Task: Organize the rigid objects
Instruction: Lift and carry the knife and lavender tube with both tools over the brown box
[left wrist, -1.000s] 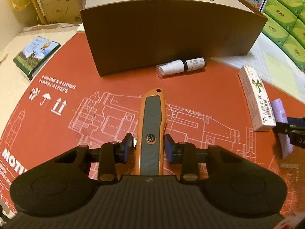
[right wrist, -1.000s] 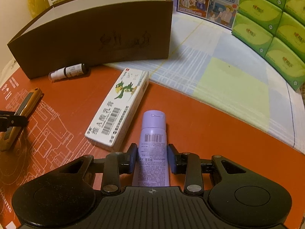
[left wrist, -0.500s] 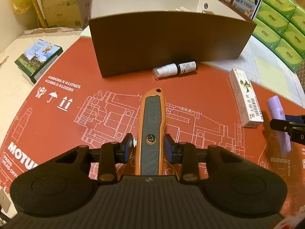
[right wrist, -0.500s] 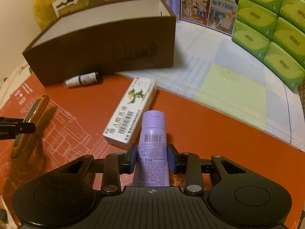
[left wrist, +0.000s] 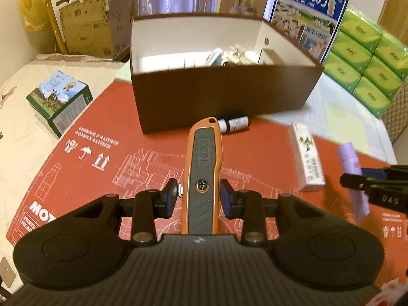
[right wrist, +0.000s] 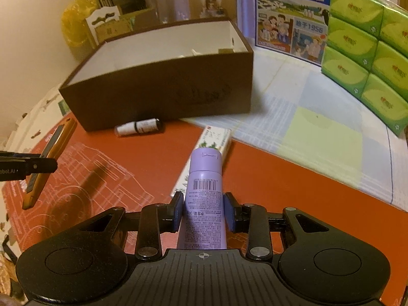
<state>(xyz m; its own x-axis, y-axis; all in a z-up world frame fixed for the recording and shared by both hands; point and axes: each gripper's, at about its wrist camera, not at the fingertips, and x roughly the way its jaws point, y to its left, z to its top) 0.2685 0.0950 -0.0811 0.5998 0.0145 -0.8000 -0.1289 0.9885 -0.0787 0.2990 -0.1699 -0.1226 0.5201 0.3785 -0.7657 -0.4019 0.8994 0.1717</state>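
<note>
Two items are in my grasp above the red mat point(left wrist: 142, 137): my left gripper point(left wrist: 200, 199) clamps the orange utility knife point(left wrist: 202, 170), my right gripper point(right wrist: 203, 213) pinches the lavender spray can point(right wrist: 204, 193), both carried in the air short of the open brown box point(left wrist: 224, 97). The transfer step looks underway; next I judge each load must clear the near wall before release, while the small bottle point(right wrist: 139, 127) and white carton point(left wrist: 306, 155) wait on the mat.
</note>
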